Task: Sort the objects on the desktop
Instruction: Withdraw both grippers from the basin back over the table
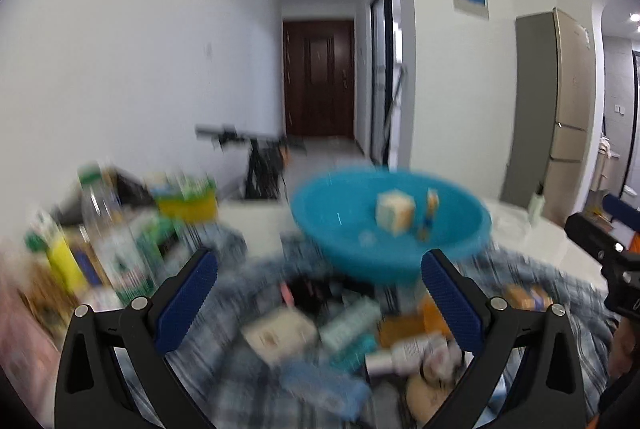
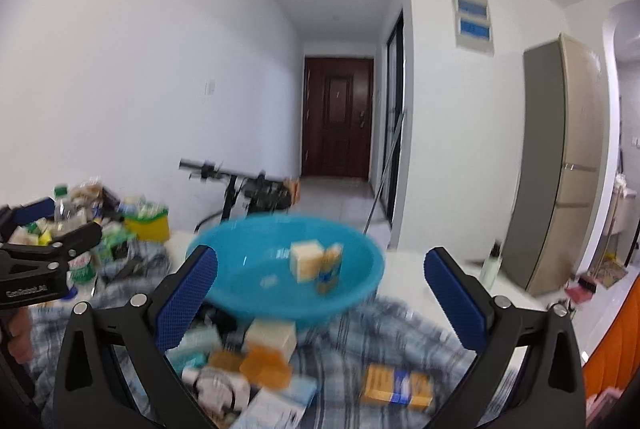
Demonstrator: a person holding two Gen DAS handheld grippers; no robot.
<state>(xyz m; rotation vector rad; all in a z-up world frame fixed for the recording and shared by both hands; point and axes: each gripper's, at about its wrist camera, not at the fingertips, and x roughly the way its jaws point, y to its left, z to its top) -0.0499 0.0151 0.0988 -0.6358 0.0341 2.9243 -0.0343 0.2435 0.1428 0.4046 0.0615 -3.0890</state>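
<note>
so both tools are spread wide with nothing between the fingers, which fits a moment between picks rather than a carry. the left tool point(image 1: 320, 293) hangs above a blurred heap of small boxes and tubes point(image 1: 344, 329) lying on a plaid cloth point(image 1: 560, 293) that covers the desk. just beyond its fingertips stands the blue basin point(image 1: 340, 229), tilted slightly toward the camera, probably so things can be dropped in without a long reach. inside it sit a cream box point(image 1: 395, 215) and a small orange-and-blue carton point(image 1: 428, 217), close together but whether touching is unclear. off to the left tool's left stand bottles and packets point(image 1: 112, 229), too smeared to name singly.

the right tool point(image 2: 320, 293) faces the same basin from the other side; below and right of it lies an orange-and-blue flat box point(image 2: 396, 387) on the cloth, apart from the main heap. sorting looks barely begun: most items are still outside the basin. that flat box seems the easiest next grab for the right tool.
</note>
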